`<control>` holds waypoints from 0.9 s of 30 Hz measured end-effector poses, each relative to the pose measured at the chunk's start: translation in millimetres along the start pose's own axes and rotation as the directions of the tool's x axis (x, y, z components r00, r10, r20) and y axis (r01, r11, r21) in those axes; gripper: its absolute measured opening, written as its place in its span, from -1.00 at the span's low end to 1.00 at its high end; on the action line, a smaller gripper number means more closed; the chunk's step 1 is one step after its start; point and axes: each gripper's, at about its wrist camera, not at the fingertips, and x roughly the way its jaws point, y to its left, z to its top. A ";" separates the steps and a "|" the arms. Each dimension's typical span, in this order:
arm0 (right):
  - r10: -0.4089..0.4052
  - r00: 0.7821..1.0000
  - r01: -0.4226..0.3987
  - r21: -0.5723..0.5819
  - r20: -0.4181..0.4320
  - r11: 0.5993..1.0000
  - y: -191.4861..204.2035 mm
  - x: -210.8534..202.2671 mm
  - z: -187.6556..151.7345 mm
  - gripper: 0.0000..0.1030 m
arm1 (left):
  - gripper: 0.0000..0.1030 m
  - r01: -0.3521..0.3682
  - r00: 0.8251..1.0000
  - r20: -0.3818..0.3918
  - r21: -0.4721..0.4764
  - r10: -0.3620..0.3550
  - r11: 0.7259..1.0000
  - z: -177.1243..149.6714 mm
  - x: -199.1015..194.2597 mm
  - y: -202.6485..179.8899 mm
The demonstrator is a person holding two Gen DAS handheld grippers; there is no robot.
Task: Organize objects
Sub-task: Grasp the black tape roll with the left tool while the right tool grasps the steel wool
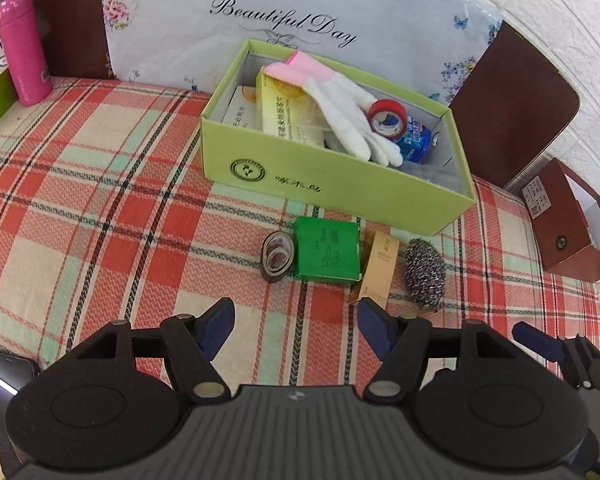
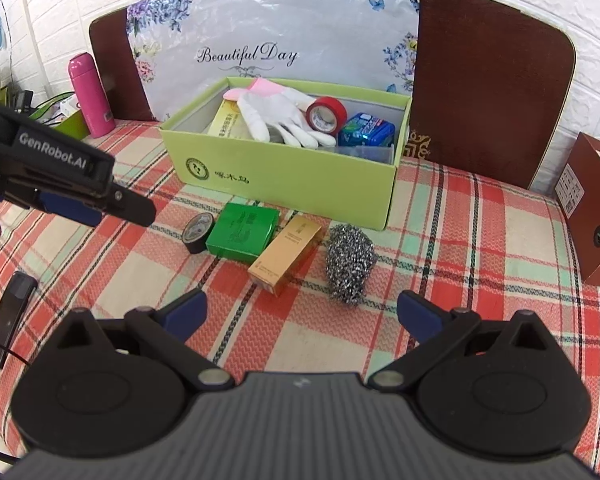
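Light green open cardboard box (image 2: 284,176) is my landmark, sitting toward the back of the red plaid tablecloth (image 1: 100,184), against the floral "Beautiful Day" board (image 2: 260,32)

Already inside the box: white glove with pink cuff (image 2: 272,114), red tape roll (image 2: 326,115), blue wrapped packet (image 2: 366,130) and a yellow-green carton (image 2: 226,124), so I read it as the collection bin

Four items not yet packed, lined up just in front of the box's front wall: black tape roll (image 2: 198,232), green flat square box (image 2: 242,232), tan slim carton (image 2: 286,254), steel wool scourer (image 2: 348,262). They sit close together, the green box touching or nearly touching its neighbours; looks staged for one-by-one pickup

My left gripper (image 1: 296,326) hovers on the near side of the row from the box, jaws apart with nothing between them, roughly lined up with the green box. Probably the next pick, and the gap looks wide enough for it

My right gripper (image 2: 302,314) is also on the near side, jaws spread wide and empty, facing the gap between the tan carton and the scourer

Pink cylindrical flask (image 2: 91,96) stands well left of the box, dark phone (image 2: 8,316) lies near left, brown paper box (image 2: 596,216) far right; can't tell if those count

Risk: neighbours crowd the green box, a finger may nudge the tape roll
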 end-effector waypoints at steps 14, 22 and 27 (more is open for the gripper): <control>-0.014 0.998 0.014 0.007 -0.068 1.000 -7.0 13.5 -8.2 1.00 | 0.30 0.030 1.000 0.007 -0.033 -0.030 0.999 13.2 65.8 20.1; -0.025 0.994 0.025 0.005 -0.105 1.000 -9.6 22.9 -8.5 1.00 | 0.09 0.032 0.999 -0.030 -0.028 -0.033 0.999 26.5 95.0 24.6; -0.023 0.991 0.024 0.001 -0.132 1.000 -11.2 34.4 -6.6 1.00 | 0.03 0.058 0.998 -0.024 -0.081 -0.061 0.995 25.7 100.4 39.1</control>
